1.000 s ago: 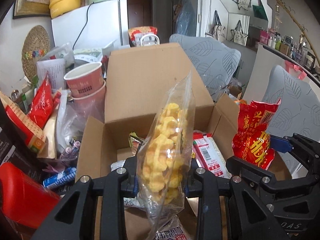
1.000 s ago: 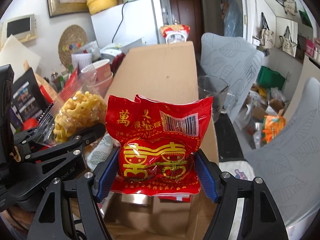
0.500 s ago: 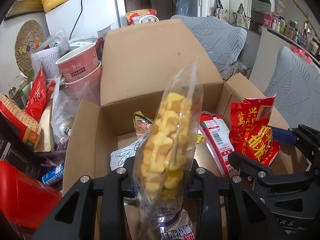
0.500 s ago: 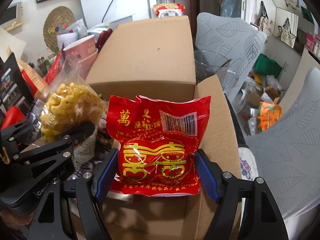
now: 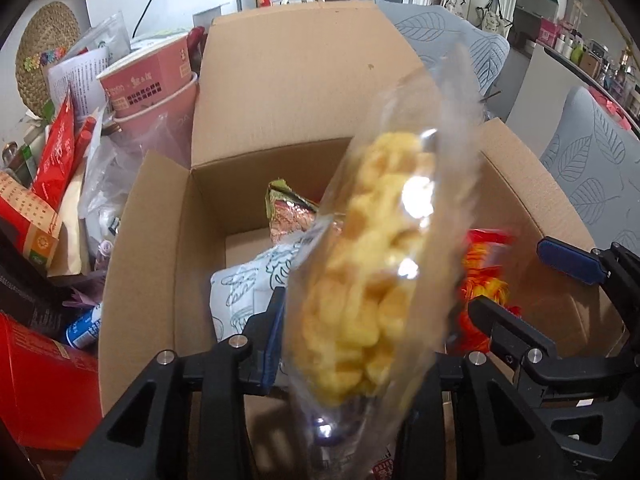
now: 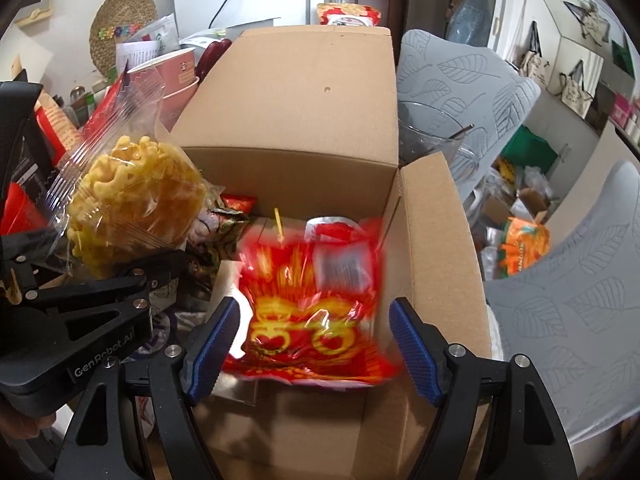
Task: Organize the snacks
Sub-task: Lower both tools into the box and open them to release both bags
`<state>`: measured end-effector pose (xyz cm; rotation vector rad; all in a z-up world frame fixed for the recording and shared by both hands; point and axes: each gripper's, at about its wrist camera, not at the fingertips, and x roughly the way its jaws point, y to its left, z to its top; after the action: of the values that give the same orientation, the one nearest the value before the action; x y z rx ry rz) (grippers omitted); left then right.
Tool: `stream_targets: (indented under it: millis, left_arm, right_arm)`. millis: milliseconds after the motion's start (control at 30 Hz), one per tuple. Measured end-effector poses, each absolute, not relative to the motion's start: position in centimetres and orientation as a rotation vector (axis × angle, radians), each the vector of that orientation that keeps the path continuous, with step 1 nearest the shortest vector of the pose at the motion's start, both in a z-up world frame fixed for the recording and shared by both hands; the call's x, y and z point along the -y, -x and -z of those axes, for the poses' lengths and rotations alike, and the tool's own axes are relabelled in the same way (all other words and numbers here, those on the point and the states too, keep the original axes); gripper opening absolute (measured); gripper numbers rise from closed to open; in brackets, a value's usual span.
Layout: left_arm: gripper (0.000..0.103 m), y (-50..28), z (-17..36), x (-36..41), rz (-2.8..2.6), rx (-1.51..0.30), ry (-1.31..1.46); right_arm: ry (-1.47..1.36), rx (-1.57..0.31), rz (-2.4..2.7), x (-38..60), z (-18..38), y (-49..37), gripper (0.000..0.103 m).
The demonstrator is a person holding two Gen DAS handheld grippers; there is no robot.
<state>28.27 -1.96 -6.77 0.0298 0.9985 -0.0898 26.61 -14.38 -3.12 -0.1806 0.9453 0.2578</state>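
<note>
Both snacks are going into the box (image 6: 296, 112) at once — this is the drop step. The right gripper (image 6: 314, 344) stands wide, its blue pads clear of the red packet (image 6: 316, 312), which is blurred and looks to be falling toward the box's near right corner, over packets already inside. The left gripper (image 5: 352, 344) also looks spread: its one visible pad sits at the edge of the clear bag (image 5: 368, 280) of yellow puffs, and the bag is blurred and tilted right, so I judge it released or barely caught — I cannot tell for certain. From the right camera the bag hangs above the box's left edge, over a green packet (image 6: 224, 224).

Next, as I judge it, both grippers should back up and out of the box, then turn to the pile of loose snacks at the box's left side; the cups (image 5: 152, 84) there stand close and could be knocked.

Half a second ago each gripper was clamped on its packet, both held upright and sharp above the box. Now the jaws have parted, the red packet has dropped lower, and the bag leans over.
</note>
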Motion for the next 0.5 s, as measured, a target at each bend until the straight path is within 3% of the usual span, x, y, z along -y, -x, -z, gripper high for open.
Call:
stream_targets:
  millis: [200, 300, 500]
  left_arm:
    - [0.035, -28.0, 6.6, 2.4, 0.06, -1.01, -0.055]
    - [0.043, -27.5, 6.1, 2.7, 0.057, -0.999, -0.052]
    - [0.049, -26.4, 4.2, 2.4, 0.078, -0.941, -0.034]
  right_arm:
    - [0.198, -0.945, -0.25, 14.3, 2.7, -26.1, 0.078]
    - [0.172, -0.934, -0.253, 14.8, 2.0, -25.8, 0.078]
    - [0.128, -0.899, -0.247, 15.4, 0.5, -25.0, 0.083]
